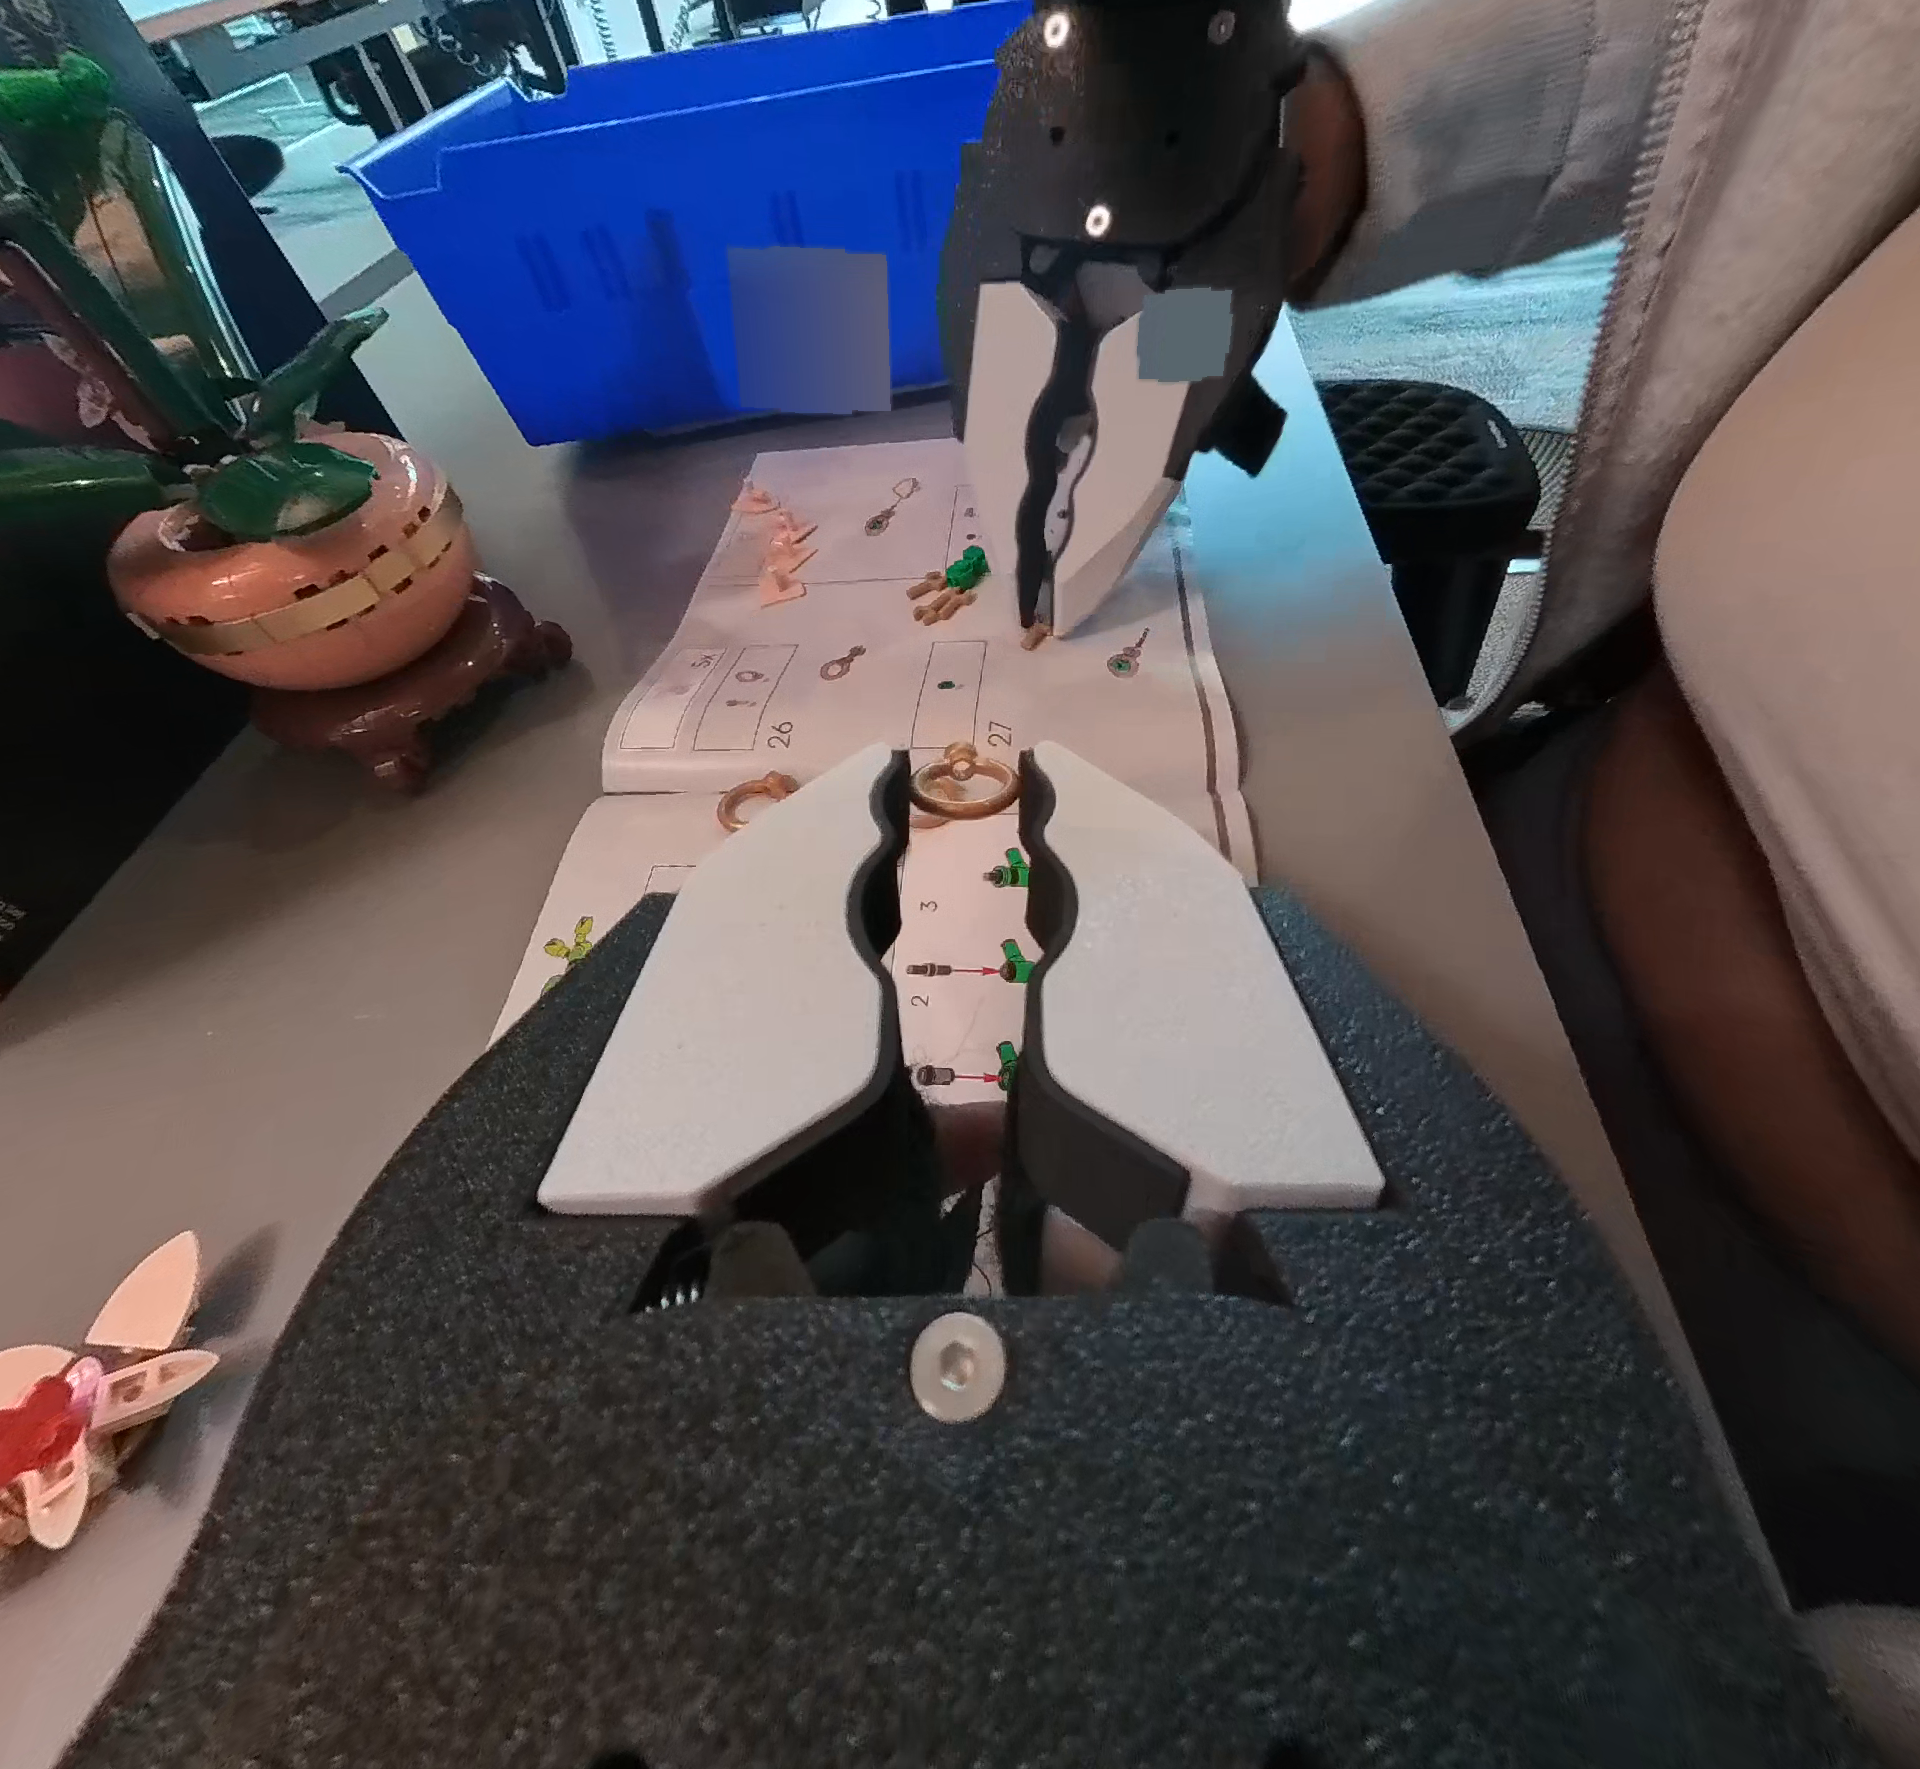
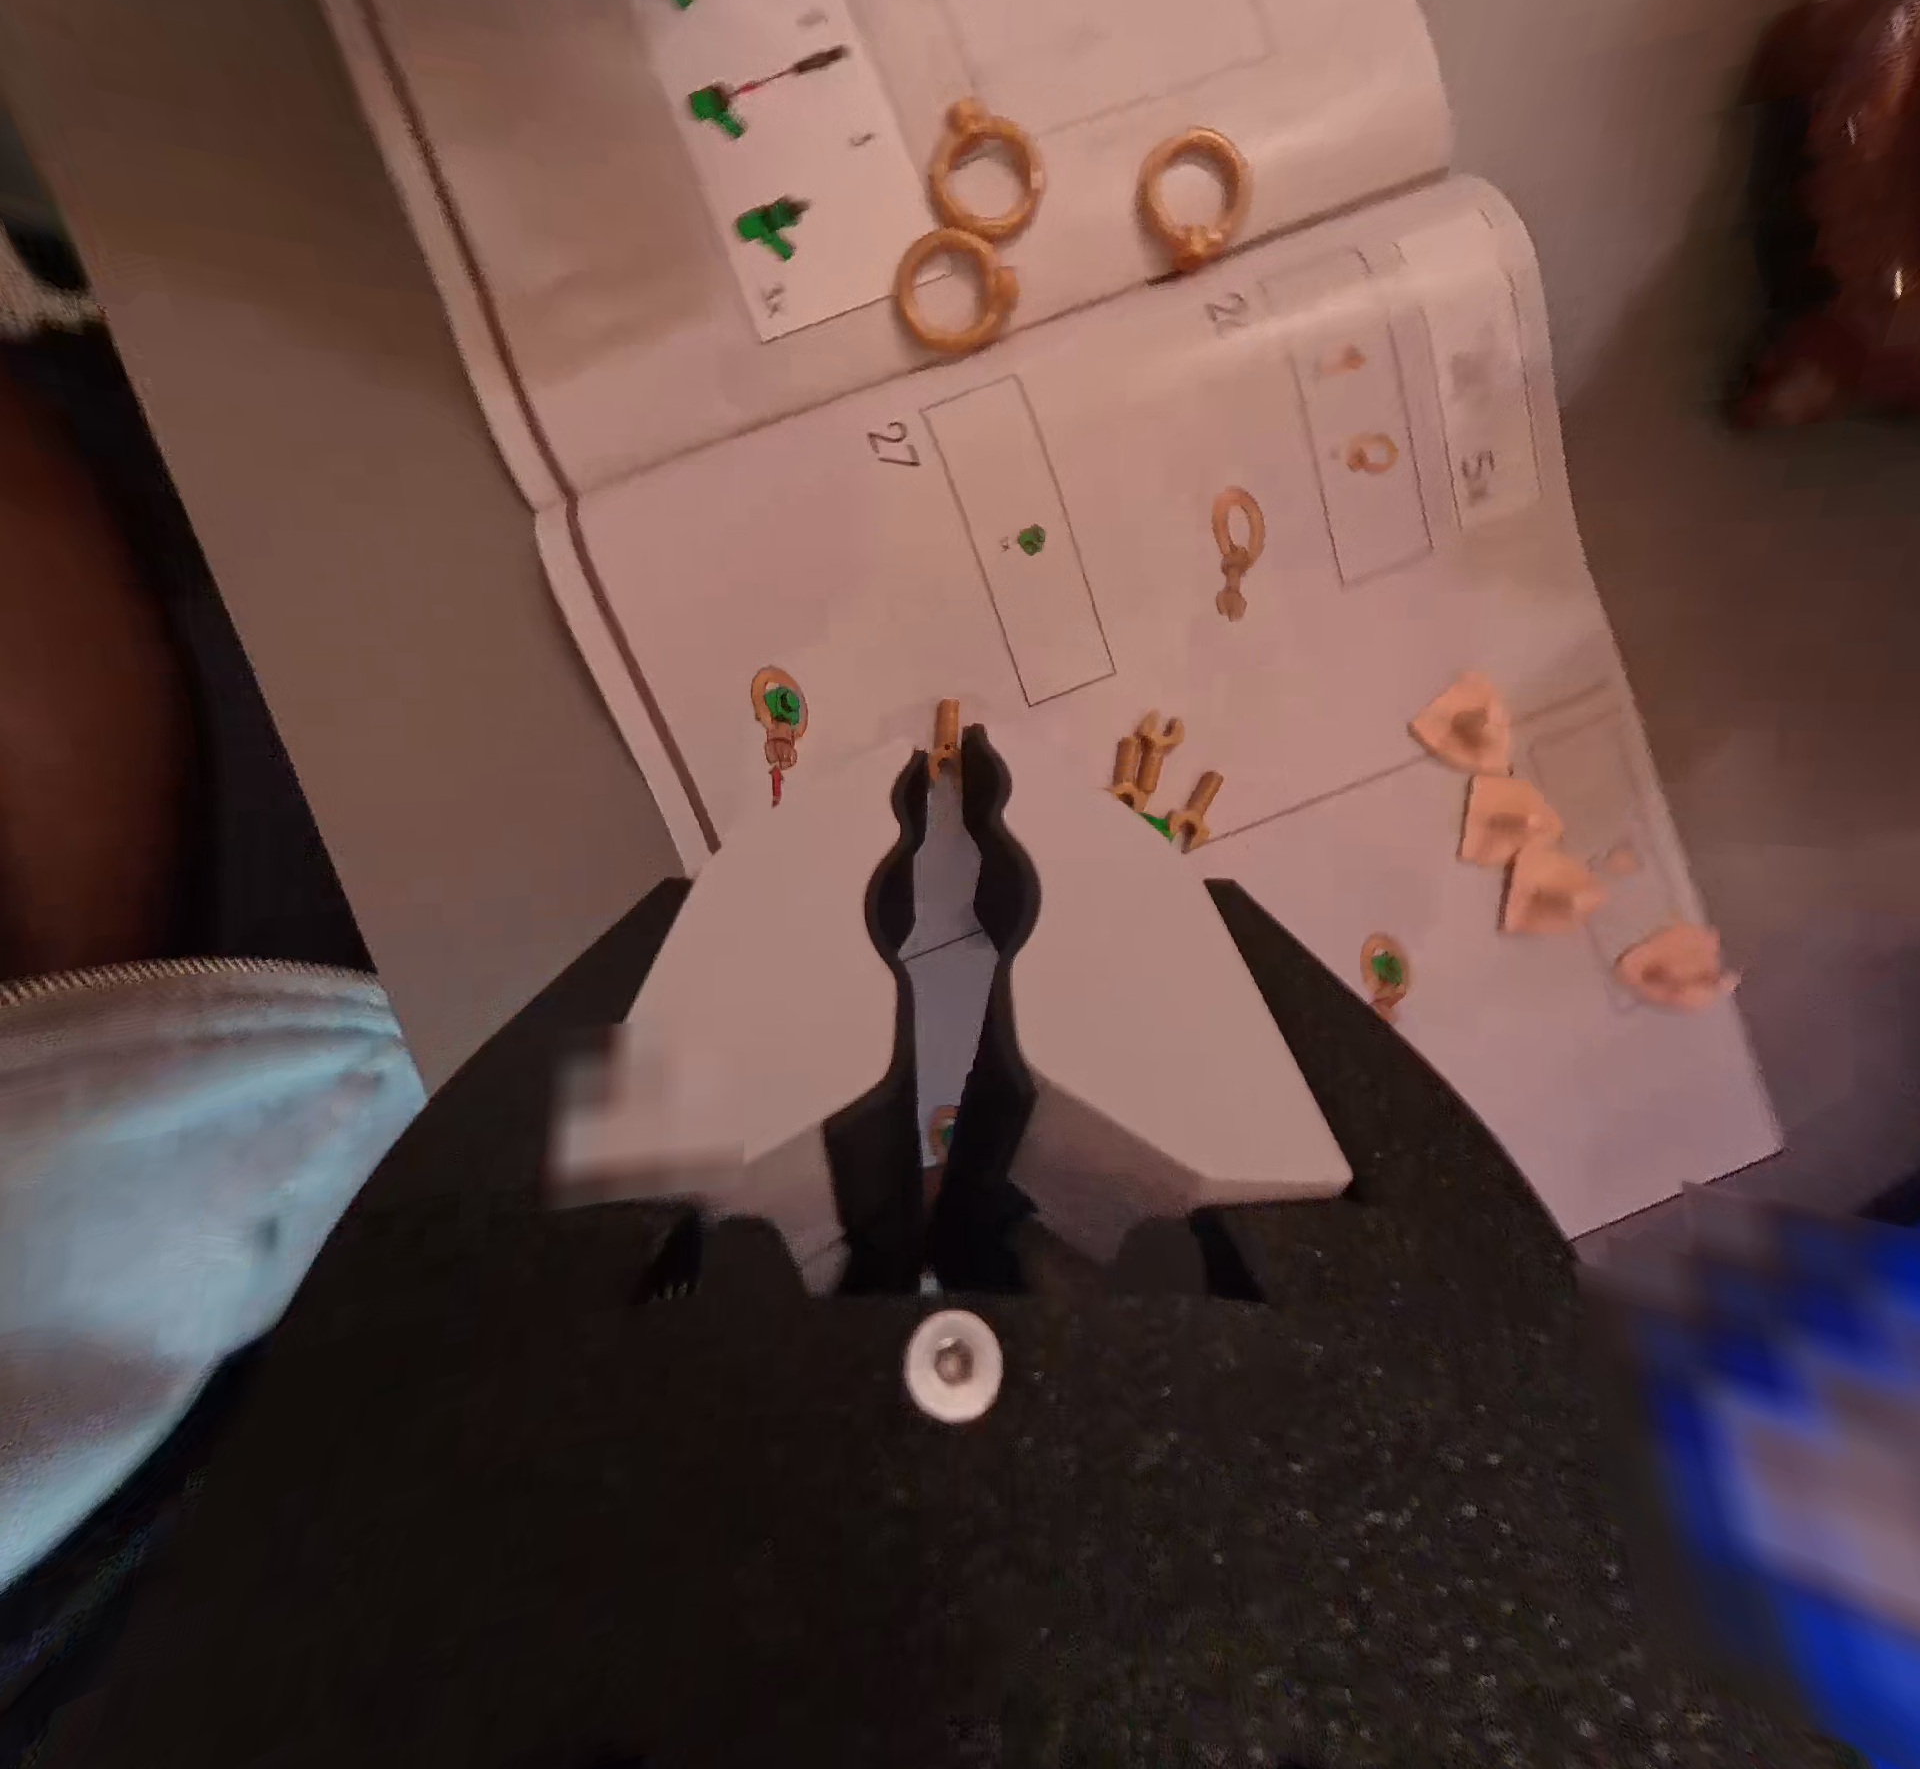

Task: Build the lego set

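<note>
An open instruction booklet [image 1: 1081,701] lies on the grey table. My left gripper [image 1: 961,761] is open and empty, its tips just short of gold rings [image 1: 961,792] lying on the booklet; another ring [image 1: 750,800] peeks out beside the left finger. My right gripper [image 2: 948,751] is shut on a small tan pin [image 2: 945,730] and holds it tip-down at the booklet page; it also shows in the left wrist view [image 1: 1042,620]. Three gold rings [image 2: 982,171] show in the right wrist view. More tan pins [image 2: 1153,774] and a green piece [image 1: 968,568] lie close by.
A built orchid pot [image 1: 301,576] on a brown stand sits left. A blue bin [image 1: 675,244] stands behind the booklet. Pale pink petal pieces [image 2: 1507,826] lie on the page. A built flower [image 1: 94,1387] lies near left. The table edge and a chair [image 1: 1423,462] are right. About 15 centimeters separates my left fingertips from the built orchid pot [image 1: 301,576].
</note>
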`<state>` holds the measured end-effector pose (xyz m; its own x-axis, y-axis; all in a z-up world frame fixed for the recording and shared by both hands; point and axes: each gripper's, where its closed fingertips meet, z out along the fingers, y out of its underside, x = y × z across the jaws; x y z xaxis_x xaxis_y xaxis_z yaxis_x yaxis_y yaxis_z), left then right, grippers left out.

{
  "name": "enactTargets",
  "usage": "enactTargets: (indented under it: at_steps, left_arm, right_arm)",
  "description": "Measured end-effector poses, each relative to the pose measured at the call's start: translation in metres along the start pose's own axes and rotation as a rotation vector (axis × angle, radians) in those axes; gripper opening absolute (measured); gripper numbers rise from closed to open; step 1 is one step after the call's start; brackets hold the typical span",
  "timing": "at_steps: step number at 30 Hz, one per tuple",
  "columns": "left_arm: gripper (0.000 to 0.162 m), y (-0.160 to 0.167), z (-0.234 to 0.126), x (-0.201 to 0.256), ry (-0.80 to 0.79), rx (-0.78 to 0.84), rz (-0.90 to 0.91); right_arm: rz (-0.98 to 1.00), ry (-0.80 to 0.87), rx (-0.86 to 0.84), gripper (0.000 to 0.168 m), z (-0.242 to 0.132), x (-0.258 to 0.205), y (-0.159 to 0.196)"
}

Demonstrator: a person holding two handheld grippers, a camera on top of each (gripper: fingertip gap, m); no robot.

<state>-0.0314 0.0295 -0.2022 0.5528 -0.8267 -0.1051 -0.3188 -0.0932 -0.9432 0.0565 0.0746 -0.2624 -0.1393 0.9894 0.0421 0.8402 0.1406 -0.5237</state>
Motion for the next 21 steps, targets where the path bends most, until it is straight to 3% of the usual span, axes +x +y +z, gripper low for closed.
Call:
enactTargets:
  at_steps: [4, 11, 17, 21]
  left_arm:
    - [0.019, 0.001, 0.002, 0.001, 0.003, -0.015, 0.009]
    - [0.019, -0.001, 0.012, 0.011, 0.041, -0.035, -0.024]
    - [0.019, 0.007, 0.018, 0.015, 0.041, -0.093, -0.011]
    - [0.019, -0.004, 0.014, 0.017, 0.057, -0.006, -0.001]
  right_arm:
    - [-0.177, -0.022, -0.018, 0.006, -0.002, 0.003, -0.001]
    - [-0.26, -0.068, 0.116, 0.006, -0.019, -0.006, -0.04]
    - [-0.303, -0.145, 0.217, 0.006, -0.009, -0.031, -0.068]
    - [-0.291, -0.149, 0.308, 0.006, -0.007, -0.034, -0.079]
